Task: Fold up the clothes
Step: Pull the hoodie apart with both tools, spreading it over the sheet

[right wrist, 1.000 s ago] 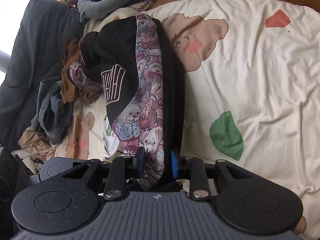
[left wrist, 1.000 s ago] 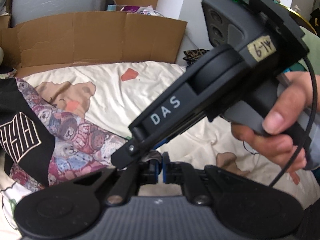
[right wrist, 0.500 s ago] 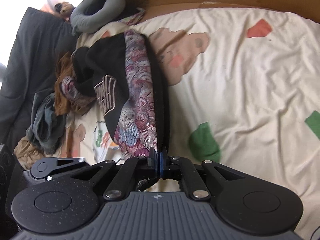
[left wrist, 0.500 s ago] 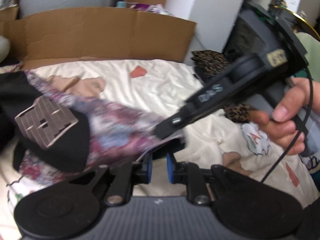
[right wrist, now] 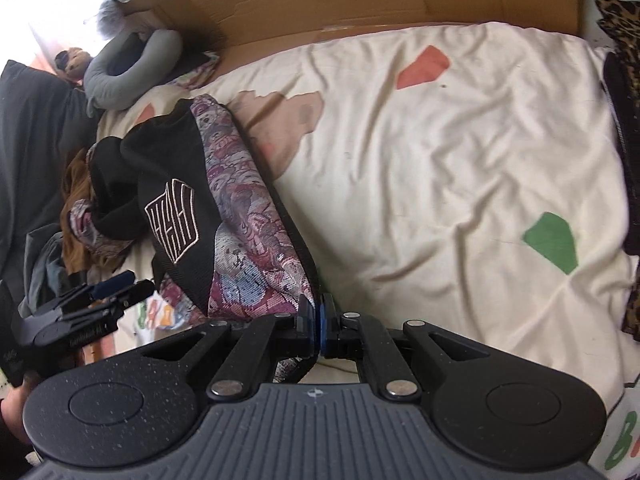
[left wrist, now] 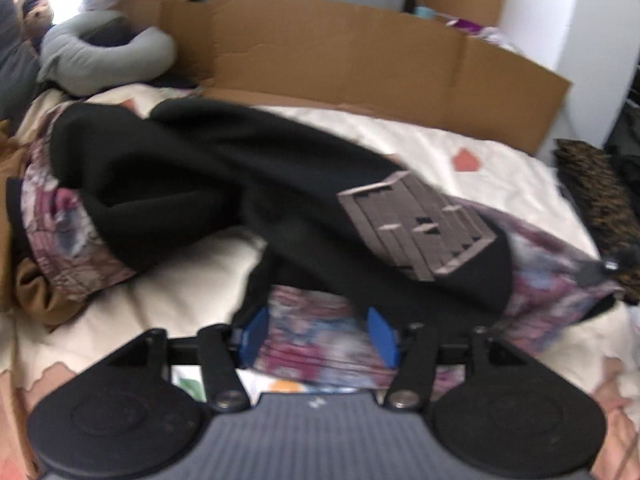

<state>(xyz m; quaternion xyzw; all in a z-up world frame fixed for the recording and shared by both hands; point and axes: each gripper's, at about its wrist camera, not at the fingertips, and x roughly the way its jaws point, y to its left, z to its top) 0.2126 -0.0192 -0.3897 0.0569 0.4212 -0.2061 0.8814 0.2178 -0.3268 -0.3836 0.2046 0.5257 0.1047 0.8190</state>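
Black sweater [right wrist: 188, 200] with purple teddy-print panels, bunched along the left half of the right wrist view, on a cream bedsheet [right wrist: 460, 168] printed with coloured shapes. Right gripper [right wrist: 318, 322] at lower centre, pinched tight on the ribbed hem, jaws nearly touching with only thin cloth between: most likely a corner hold, to stretch the garment out flat. Left gripper [left wrist: 318, 336] at lower centre of its own view, spread wide, blue pads either side of a patterned fold but not squeezing it; probably lined up to grab the other hem corner. Left wrist view blurred, so contact hard to tell. Sweater rumpled and doubled over itself, logo patch [left wrist: 416, 228] uppermost. Cardboard [right wrist: 380, 0] along the top edge, grey neck pillow [right wrist: 128, 72] at upper left, more clothes heaped at far left.
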